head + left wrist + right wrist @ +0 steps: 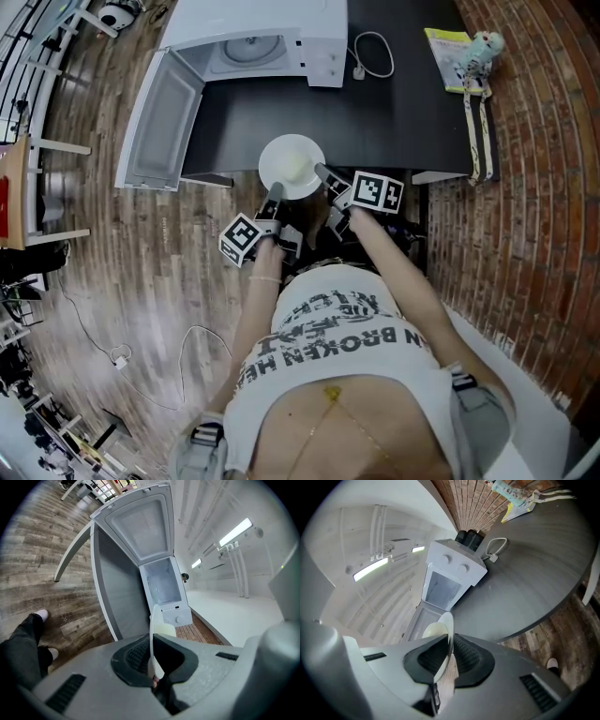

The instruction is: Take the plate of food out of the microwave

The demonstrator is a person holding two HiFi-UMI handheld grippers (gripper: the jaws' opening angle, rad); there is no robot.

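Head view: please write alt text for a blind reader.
The left gripper and right gripper clamp a white plate of pale food by its rim, over the near edge of a dark table. Behind it, a white microwave stands open.

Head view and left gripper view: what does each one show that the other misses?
Only the head view shows the right gripper, the person's printed shirt and a small toy figure. Only the left gripper view shows the ceiling lights and a shoe on the wooden floor. Both show the white plate, held at its rim by the left gripper, and the microwave with its door open.
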